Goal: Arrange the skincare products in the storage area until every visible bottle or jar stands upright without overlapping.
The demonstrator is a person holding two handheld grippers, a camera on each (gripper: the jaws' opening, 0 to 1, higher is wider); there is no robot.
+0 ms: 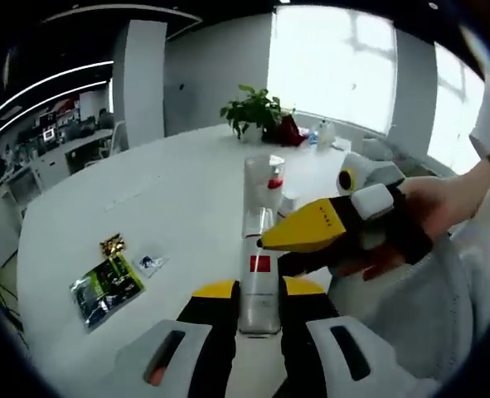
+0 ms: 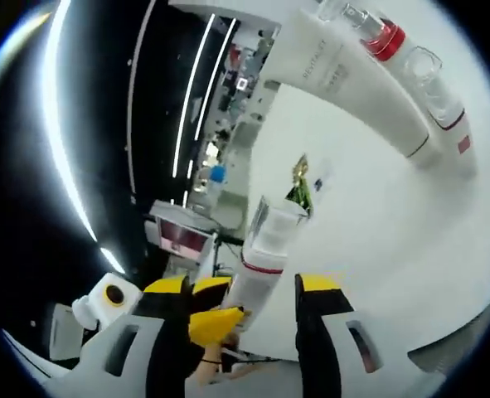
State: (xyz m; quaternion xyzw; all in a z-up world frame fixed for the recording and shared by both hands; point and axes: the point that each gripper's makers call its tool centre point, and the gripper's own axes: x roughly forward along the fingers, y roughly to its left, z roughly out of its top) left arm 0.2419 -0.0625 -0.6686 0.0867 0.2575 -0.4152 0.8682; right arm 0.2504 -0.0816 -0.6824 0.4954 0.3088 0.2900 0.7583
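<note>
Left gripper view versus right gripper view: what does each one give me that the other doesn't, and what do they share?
Left gripper view alone: a potted plant at the table's far edge, and the right gripper reaching in beside the bottle, held by a hand.

Right gripper view alone: a white tube and a red-collared bottle together at the top of the view.

Both: the white table, the green sachet, and a clear-capped bottle between that view's own gripper jaws.

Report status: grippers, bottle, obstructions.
Left gripper shut on clear bottle. Right gripper around the same bottle, grip unclear. Green packet lies apart.
</note>
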